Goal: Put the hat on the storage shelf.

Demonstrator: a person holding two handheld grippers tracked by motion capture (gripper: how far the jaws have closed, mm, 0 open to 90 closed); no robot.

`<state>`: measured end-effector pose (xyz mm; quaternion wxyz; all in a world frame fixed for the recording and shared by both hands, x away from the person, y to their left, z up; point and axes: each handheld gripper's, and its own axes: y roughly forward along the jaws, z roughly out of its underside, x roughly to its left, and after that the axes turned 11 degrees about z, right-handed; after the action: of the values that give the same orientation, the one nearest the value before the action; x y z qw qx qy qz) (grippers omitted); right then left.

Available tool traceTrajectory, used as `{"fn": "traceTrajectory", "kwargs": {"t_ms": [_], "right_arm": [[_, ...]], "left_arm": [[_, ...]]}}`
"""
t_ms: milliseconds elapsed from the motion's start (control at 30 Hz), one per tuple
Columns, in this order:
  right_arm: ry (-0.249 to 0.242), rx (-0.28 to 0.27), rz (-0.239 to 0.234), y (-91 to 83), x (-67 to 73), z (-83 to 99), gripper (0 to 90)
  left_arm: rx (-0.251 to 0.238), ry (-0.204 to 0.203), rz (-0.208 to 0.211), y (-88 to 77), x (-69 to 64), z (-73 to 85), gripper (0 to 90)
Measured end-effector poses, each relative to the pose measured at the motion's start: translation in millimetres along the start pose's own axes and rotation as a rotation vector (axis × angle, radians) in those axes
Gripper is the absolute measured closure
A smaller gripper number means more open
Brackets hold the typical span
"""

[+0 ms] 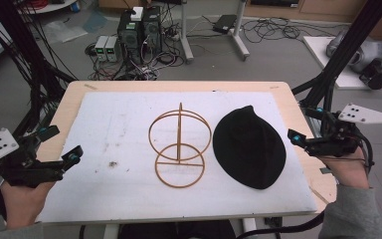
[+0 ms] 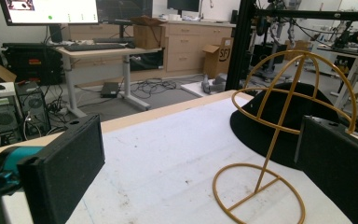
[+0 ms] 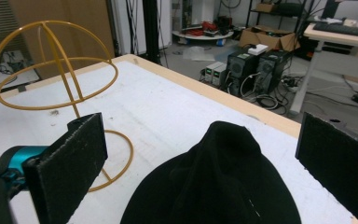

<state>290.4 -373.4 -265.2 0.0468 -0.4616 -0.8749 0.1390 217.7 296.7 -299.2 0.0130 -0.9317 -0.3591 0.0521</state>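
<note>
A gold wire hat stand point(image 1: 180, 129) is upright at the middle of the white mat point(image 1: 114, 124). A black hat point(image 1: 248, 147) lies flat on the mat just to its right. My left gripper point(image 1: 62, 142) hovers open at the table's left edge, well apart from the stand. My right gripper point(image 1: 306, 123) is open at the right edge, close to the hat's brim. In the left gripper view, my open left gripper point(image 2: 198, 154) faces the stand point(image 2: 274, 140), with the hat point(image 2: 251, 126) behind it. In the right gripper view, the hat point(image 3: 214, 186) sits between the wide-apart jaws, and the stand point(image 3: 61, 72) is beyond at the left.
The mat covers most of a wooden table point(image 1: 69, 99). Black frame posts point(image 1: 343, 55) rise beside the table's right and left edges. Computer towers point(image 1: 139, 30), cables and desk legs are on the floor beyond the far edge.
</note>
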Motion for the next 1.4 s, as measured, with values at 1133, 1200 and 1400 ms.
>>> {"fn": "traceTrajectory", "kwargs": {"t_ms": [1133, 1200, 1400], "right_arm": [[-0.068, 0.155, -0.119, 95.5, -12.4, 11.5, 1.1], [-0.059, 0.167, -0.121, 102.3, -14.5, 13.9, 3.0], [-0.058, 0.199, -0.119, 114.9, -16.2, 20.4, 3.3]], "left_arm": [[0.027, -0.003, -0.037, -10.6, -5.6, 6.2, 1.7], [0.029, -0.006, -0.036, -10.5, -5.4, 7.1, 1.8], [0.038, -0.007, -0.037, -10.4, -6.8, 8.4, 1.7]]}}
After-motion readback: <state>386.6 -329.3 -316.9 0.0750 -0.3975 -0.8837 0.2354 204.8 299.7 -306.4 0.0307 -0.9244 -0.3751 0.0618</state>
